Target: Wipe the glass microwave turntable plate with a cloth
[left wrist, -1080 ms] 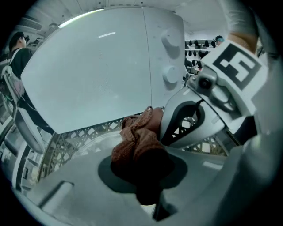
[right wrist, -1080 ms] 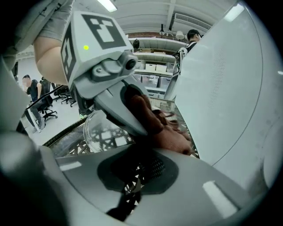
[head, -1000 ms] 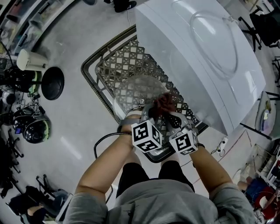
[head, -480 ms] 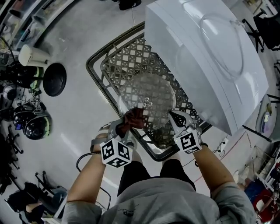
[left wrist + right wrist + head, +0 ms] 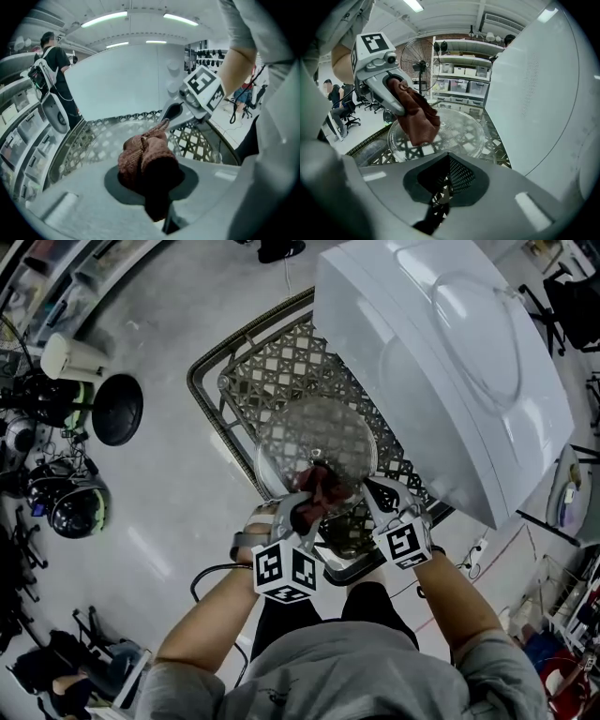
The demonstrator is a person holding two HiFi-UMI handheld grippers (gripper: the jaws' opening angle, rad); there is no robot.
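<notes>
The round glass turntable plate point(image 5: 316, 442) is held above a metal lattice basket point(image 5: 272, 357). My right gripper point(image 5: 377, 498) is shut on the plate's near right rim, and the rim runs into its jaws point(image 5: 447, 161). A brown cloth point(image 5: 319, 486) is bunched in my left gripper point(image 5: 307, 507), which is shut on it. The cloth point(image 5: 417, 117) rests against the plate point(image 5: 457, 131) at its near edge. In the left gripper view the cloth point(image 5: 147, 157) fills the jaws, with the plate point(image 5: 103, 140) behind it and the right gripper point(image 5: 180, 110) beyond.
A large white appliance point(image 5: 450, 362) slopes close along the basket's right side. On the floor to the left are a black round base point(image 5: 114, 411), a white cylinder point(image 5: 70, 360) and dark helmets point(image 5: 70, 512). A person point(image 5: 54, 70) stands by shelves; a fan point(image 5: 417, 61) stands behind.
The left gripper with the cloth swung from the plate's near right to its near left edge, then back to the near middle. The right gripper has kept its hold.
</notes>
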